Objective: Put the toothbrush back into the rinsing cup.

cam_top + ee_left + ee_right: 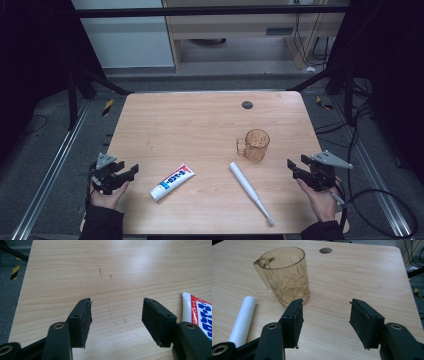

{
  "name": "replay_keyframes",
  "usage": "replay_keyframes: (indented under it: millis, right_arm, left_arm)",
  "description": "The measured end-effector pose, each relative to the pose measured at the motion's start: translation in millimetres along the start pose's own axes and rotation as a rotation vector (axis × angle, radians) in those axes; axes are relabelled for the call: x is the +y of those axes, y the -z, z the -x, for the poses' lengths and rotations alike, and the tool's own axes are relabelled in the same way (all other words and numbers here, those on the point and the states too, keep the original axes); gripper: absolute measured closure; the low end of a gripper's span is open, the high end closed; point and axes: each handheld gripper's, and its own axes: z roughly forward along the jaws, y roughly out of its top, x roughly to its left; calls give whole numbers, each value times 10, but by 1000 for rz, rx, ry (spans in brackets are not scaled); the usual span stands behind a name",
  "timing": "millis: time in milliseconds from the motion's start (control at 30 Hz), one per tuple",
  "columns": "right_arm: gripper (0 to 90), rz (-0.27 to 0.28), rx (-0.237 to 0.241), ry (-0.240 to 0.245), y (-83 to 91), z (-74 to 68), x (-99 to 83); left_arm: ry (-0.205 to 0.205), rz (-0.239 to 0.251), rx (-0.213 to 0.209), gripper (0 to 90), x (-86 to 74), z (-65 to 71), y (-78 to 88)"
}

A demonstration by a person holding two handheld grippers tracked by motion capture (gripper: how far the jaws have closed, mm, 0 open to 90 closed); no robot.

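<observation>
A white toothpaste tube with red and blue print lies on the wooden table, left of centre; its end shows at the right of the left gripper view. A white toothbrush lies diagonally right of it, its handle in the right gripper view. An amber cut-glass mug stands upright behind the toothbrush. My left gripper rests open at the table's left edge, nothing between its jaws. My right gripper is open at the right edge, just right of the mug.
A small dark round disc sits in the table near its far edge. Black frame bars, cables and a grey floor surround the table. A wooden cabinet stands beyond the far side.
</observation>
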Motion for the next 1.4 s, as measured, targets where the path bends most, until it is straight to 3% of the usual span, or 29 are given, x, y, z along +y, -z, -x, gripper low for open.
replay_keyframes:
  millis: [133,267,433,800,1067,1400]
  right_arm:
    - [467,-16,24,3,11,-58,-4]
    - [514,-48,54,49,9,-204,-1]
    - [555,-75,82,72,-5,-307,9]
    - [750,-185,170,139,-92,-525,-68]
    - [864,-240,225,162,-113,-654,-147]
    - [900,-277,260,166,-126,-750,-259]
  left_arm:
    - [-9,-6,10,436,-19,11,3]
    - [-33,-12,26,481,-61,1,11]
    - [-44,-35,28,504,-78,3,-18]
    - [-57,-32,25,513,-107,66,-34]
    - [-60,-12,29,607,-116,103,-17]
    - [-61,-16,22,675,-120,116,-9]
